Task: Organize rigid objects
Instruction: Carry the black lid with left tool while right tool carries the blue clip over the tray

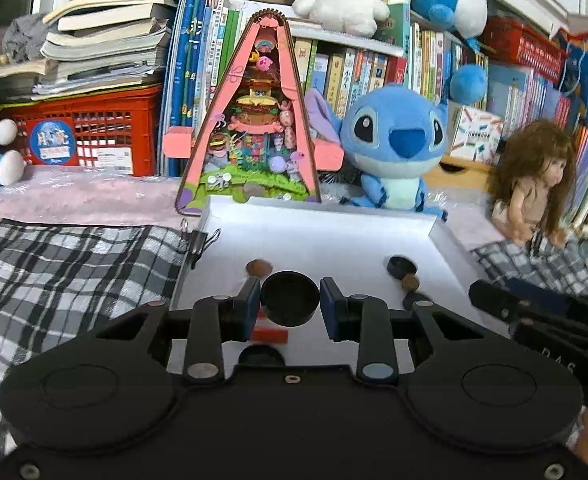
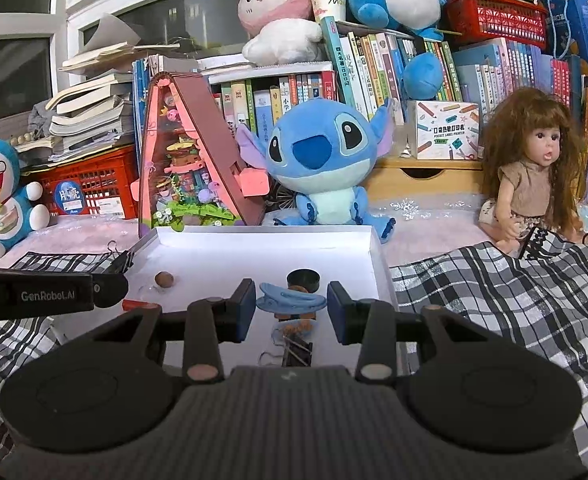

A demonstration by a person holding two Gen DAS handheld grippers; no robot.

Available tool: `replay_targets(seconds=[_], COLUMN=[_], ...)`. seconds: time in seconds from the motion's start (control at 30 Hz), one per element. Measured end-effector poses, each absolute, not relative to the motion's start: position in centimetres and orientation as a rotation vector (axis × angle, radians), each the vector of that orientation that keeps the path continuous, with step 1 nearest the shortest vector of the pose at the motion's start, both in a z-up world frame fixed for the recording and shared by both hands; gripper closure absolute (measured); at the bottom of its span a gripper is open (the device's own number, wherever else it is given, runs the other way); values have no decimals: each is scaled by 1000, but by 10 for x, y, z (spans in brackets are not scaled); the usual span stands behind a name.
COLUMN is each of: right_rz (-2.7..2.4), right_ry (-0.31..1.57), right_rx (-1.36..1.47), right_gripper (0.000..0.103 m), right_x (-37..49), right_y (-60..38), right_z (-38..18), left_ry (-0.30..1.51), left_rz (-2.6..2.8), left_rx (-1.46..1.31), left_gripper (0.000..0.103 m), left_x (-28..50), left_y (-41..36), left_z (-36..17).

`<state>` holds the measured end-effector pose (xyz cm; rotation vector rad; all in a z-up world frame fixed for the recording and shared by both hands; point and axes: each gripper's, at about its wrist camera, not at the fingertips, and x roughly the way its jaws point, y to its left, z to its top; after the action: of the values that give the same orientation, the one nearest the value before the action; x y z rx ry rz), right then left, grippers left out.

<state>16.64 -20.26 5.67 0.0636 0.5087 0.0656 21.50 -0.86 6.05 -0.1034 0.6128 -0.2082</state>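
Note:
A white shallow tray (image 1: pixel 318 220) lies on the checked cloth in front of me. My left gripper (image 1: pixel 290 299) is shut on a black round cap (image 1: pixel 290 308), held just above the tray floor. In the right wrist view my right gripper (image 2: pixel 292 300) is shut on a blue plastic clip (image 2: pixel 290 298) over the same tray (image 2: pixel 254 234). A brown nut (image 1: pixel 259 267), a second black cap (image 1: pixel 401 266) and a red piece (image 1: pixel 268 334) lie in the tray. From the right wrist the nut (image 2: pixel 164 279), the cap (image 2: pixel 303 278) and a black binder clip (image 2: pixel 298 354) show.
A checked cloth (image 1: pixel 74 264) flanks the tray on both sides. Behind it stand a pink triangular toy house (image 1: pixel 254 128), a blue plush (image 1: pixel 394 140) and a doll (image 2: pixel 534 176), with books and a red crate (image 1: pixel 94 132) behind. A binder clip (image 1: pixel 198 240) sits at the tray's left rim.

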Motion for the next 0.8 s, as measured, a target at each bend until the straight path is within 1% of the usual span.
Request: replay_targets(seconds=[0.4, 0.53, 0.8], right_rz=[73, 72, 84], right_ry=[559, 592, 653], right_rx=[151, 179, 215], right_gripper=[58, 58, 58], right_x=[217, 240, 275], right_y=[-222, -227, -235], right_z=[72, 75, 69], left_ry=[675, 682, 722], left_rz=[-174, -166, -142], left_rx=[-155, -132, -136], left_gripper=[73, 73, 73], left_x=[271, 288, 313], left_y=[1, -1, -4], left_z=[70, 71, 58])
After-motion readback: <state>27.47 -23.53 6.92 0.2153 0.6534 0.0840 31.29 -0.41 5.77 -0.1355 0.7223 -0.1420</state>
